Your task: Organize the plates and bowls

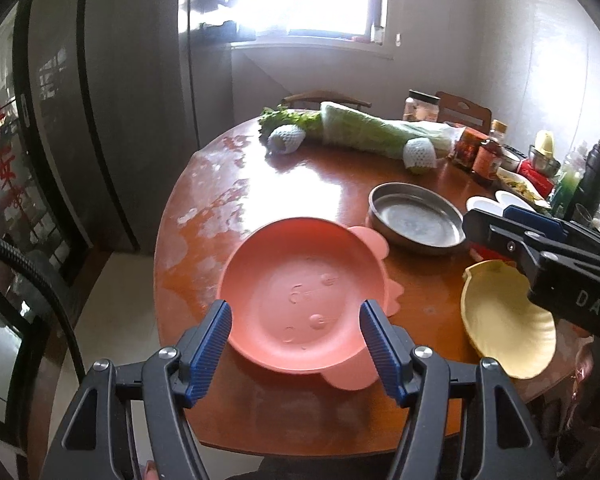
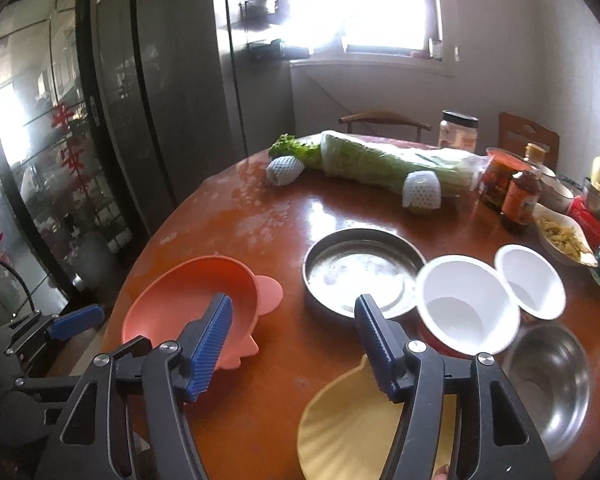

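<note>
Blue ribbed pads of the left gripper [image 1: 296,338] stand apart with nothing pressed between them; behind the gap lies the pink plate [image 1: 304,292], on the near left part of the round wooden table [image 1: 340,176]. This plate looks like light, stiff plastic, and its smooth inside is probably slippery, so I would take it at the rim, or at one of the little ear-shaped tabs on its right side (a tab gives the pads something flat to pinch). Its near rim is just beyond the fingertips and somewhat below them, not touching.

In the right wrist view the right gripper [image 2: 296,338] is also apart and holds nothing. The yellow shell-shaped plate [image 2: 352,428] lies right under it at the near edge of the table, partly hidden by the right finger; whether the finger touches it I cannot tell. It seems thin and light, and its wavy rim is the place to grip.

Farther in the middle sits the steel pan [image 2: 360,272], harder and heavier by the look of it, with a low wall to pinch. To its right are 2 white bowls [image 2: 466,304], touching each other and probably light, and nearer on the right a steel bowl [image 2: 552,376]. All 5 pieces are still separate, nothing is stacked yet.
</note>
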`<state>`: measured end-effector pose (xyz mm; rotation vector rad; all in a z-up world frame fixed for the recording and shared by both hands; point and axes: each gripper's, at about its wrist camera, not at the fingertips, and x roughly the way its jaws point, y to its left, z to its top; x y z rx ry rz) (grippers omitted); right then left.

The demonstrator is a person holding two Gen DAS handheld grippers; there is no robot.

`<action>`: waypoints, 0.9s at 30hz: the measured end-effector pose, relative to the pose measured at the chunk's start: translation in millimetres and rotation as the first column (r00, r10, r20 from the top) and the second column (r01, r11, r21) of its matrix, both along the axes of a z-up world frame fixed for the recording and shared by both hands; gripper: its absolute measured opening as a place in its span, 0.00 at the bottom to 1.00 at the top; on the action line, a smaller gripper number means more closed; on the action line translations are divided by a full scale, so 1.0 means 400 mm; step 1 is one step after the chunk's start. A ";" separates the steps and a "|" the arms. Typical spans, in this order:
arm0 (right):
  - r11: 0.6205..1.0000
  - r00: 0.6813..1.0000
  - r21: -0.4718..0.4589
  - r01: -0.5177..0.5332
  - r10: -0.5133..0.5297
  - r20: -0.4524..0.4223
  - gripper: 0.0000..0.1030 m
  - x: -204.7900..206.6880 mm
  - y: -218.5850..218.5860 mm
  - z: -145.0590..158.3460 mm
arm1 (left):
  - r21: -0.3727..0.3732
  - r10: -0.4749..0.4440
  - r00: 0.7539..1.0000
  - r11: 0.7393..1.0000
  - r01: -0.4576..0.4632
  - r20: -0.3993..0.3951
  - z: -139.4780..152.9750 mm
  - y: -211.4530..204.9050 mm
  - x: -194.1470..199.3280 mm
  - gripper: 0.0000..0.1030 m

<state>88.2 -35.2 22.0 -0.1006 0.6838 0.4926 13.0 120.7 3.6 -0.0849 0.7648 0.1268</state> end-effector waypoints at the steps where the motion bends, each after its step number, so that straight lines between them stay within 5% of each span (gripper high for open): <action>1: 1.000 1.000 0.003 0.006 -0.006 0.005 0.64 -0.007 -0.009 0.006 | 0.002 -0.006 1.000 1.000 0.006 0.002 0.004 -0.008 -0.001 0.64; 24: 0.989 0.991 0.069 0.128 -0.130 0.029 0.65 -0.139 -0.213 0.040 | 0.040 -0.104 0.994 0.994 0.103 0.028 0.047 -0.151 -0.015 0.65; 27: 0.986 0.988 0.070 0.150 -0.152 0.030 0.72 -0.152 -0.236 0.037 | 0.046 -0.119 0.993 0.992 0.118 0.025 0.046 -0.166 -0.015 0.65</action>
